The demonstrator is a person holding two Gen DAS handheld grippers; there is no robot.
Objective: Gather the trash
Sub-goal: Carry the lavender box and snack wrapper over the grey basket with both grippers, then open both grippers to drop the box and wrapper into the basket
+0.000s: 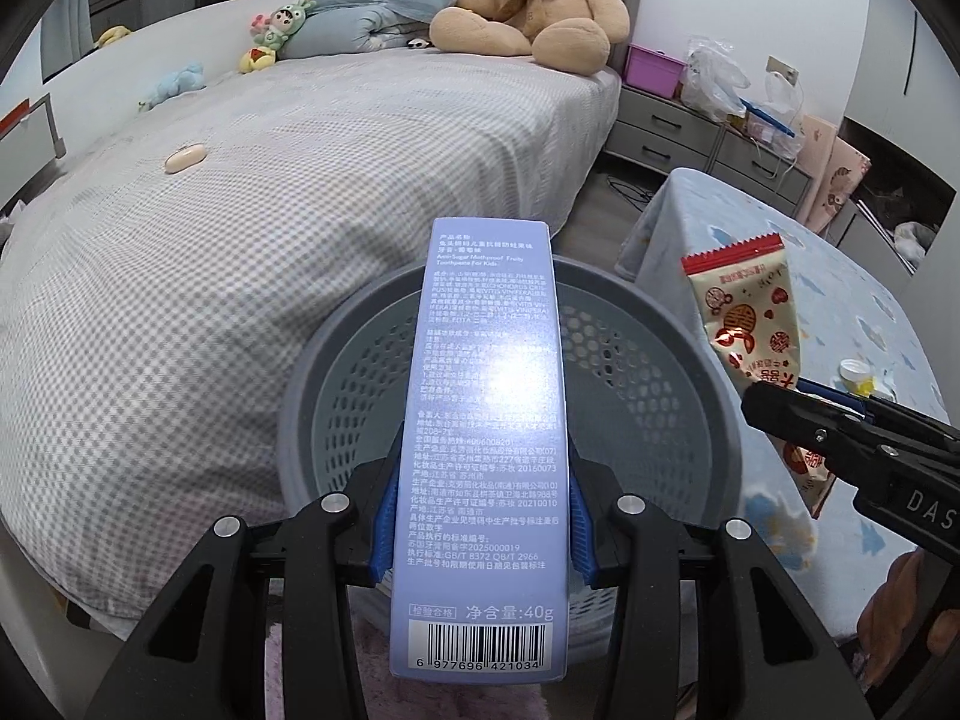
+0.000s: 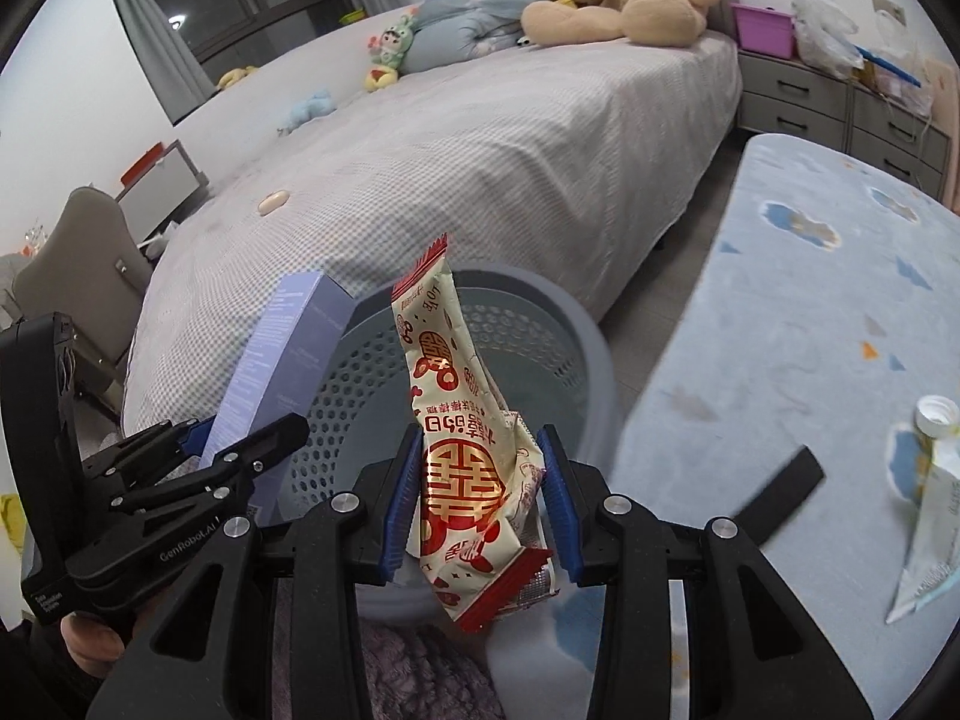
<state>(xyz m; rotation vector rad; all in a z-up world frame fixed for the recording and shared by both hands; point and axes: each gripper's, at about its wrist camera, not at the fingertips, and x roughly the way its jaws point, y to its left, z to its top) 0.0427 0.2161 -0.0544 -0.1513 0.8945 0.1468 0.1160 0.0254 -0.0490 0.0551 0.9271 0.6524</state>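
Observation:
My left gripper [image 1: 480, 516] is shut on a pale blue toothpaste box [image 1: 486, 420], held lengthwise over a grey perforated waste basket [image 1: 336, 372]. The box also shows in the right wrist view [image 2: 270, 372], with the left gripper [image 2: 240, 450] at lower left. My right gripper [image 2: 480, 498] is shut on a cream and red snack wrapper [image 2: 456, 432], above the near rim of the basket [image 2: 588, 348]. In the left wrist view the wrapper [image 1: 750, 318] sticks up from the right gripper [image 1: 798, 414] at the basket's right side.
A bed with a grey checked sheet [image 1: 240, 240] lies left of the basket, with a teddy bear [image 1: 528, 6] and small toys. A low table with a light blue cloth [image 2: 810, 312] stands on the right, holding a squeezed tube with a white cap [image 2: 924, 498].

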